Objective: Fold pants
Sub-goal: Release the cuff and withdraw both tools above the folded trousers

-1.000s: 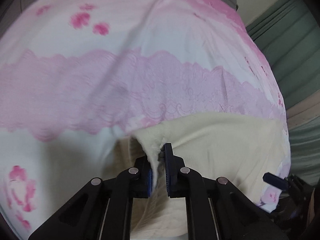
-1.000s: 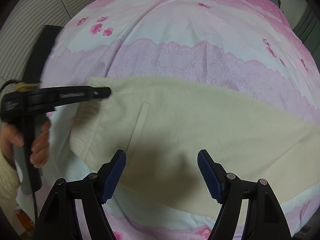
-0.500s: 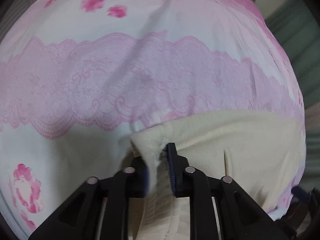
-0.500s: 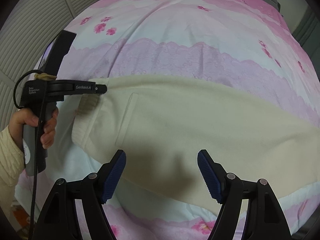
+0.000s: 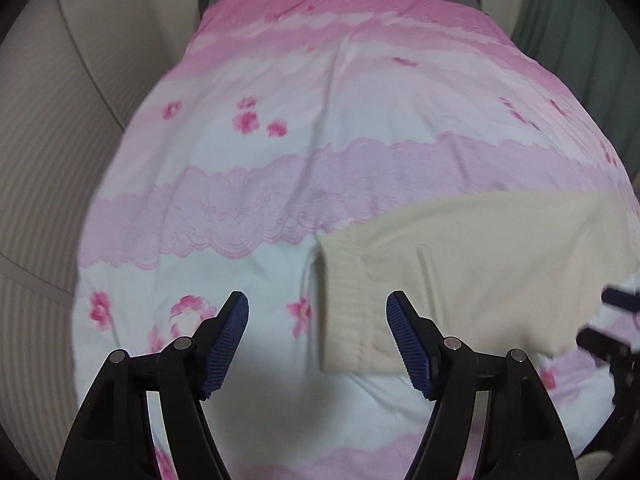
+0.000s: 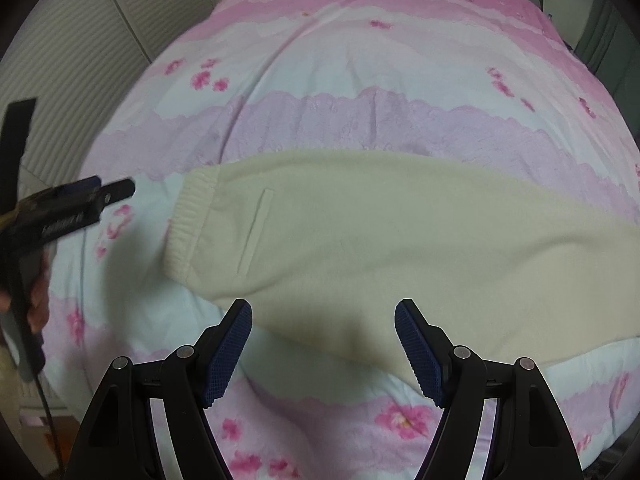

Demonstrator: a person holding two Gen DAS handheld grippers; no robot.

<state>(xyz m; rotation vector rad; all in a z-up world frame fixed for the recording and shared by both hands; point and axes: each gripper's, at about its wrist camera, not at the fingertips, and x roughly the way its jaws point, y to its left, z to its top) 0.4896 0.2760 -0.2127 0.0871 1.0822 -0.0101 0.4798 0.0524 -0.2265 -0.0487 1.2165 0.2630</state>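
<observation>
Although the cream pants (image 6: 340,240) already lie flat on the pink flowered bedspread (image 6: 360,64) as one long band, apparently with one leg laid over the other, the shorter folds are not yet made, so I judge the task roughly at its middle. Going from left to right in the right wrist view, the left gripper (image 6: 116,192) hangs in the air off the waistband end, clear of the fabric, held by a hand (image 6: 38,300); its jaws are opening and nothing sits between them. Next comes the ribbed waistband (image 6: 188,232), then a slit pocket (image 6: 256,232) just beyond it, and then the legs running away toward the right edge, where the cuffs pass out of sight. The long axis therefore lies crosswise ahead of the right gripper (image 6: 324,344), waist to its left, legs to its right, tilting a little downward that way. This right gripper hovers above the near edge of the cloth with its blue pads wide apart and holding nothing. In the left wrist view the left gripper (image 5: 316,336) shows the waistband (image 5: 344,312) below and between its fingers, untouched. What is left is bringing one end over the other.
</observation>
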